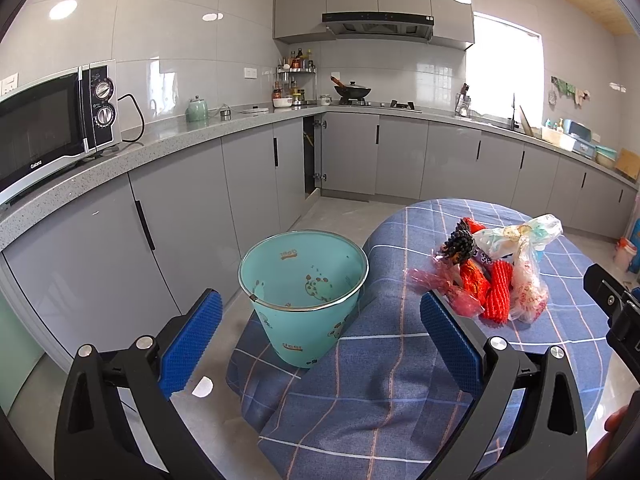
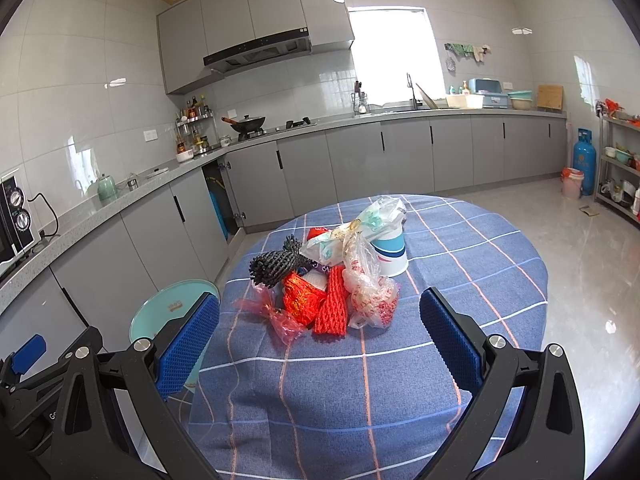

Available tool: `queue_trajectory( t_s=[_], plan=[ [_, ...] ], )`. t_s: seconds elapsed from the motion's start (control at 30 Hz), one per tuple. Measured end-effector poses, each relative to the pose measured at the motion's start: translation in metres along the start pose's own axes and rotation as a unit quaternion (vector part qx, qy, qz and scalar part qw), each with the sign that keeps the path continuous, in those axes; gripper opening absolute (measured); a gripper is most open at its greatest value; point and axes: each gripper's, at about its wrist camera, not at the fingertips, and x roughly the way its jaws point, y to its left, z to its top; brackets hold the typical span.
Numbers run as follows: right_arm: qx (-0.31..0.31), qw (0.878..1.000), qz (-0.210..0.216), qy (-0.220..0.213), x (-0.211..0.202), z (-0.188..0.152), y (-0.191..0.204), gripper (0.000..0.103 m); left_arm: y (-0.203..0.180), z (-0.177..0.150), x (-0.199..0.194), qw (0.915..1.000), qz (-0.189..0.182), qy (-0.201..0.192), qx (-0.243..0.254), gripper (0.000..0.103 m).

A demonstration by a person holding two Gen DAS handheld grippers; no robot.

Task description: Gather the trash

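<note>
Trash pile (image 2: 332, 280) heaped loose on desk (image 2: 440, 360), bin (image 1: 304, 292) beside. Both claws, left claw (image 1: 320, 336) and right claw (image 2: 320, 336), wide, empty. Could have spilled slippery bags if pinched badly.

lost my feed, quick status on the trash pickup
Left tongs open, right tongs open. Trash pile untouched on table. Bin empty, nothing blocking.

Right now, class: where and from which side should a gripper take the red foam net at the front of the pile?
Grip the red foam net across its narrow width at the free near end, coming from above: it lies flat, long axis toward the camera, with bags crowding both sides farther back.
</note>
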Motion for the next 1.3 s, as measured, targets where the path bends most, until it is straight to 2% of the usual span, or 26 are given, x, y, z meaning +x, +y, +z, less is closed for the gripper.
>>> queue_trajectory(
  t_s=[1.3],
  plan=[
    [0.002,1.000,-0.002,0.001,-0.0001,-0.0004,0.0010,0.099,0.0027,0.0002,-0.0013,1.0000,0.001,0.000,-0.002,0.097]
  ],
)
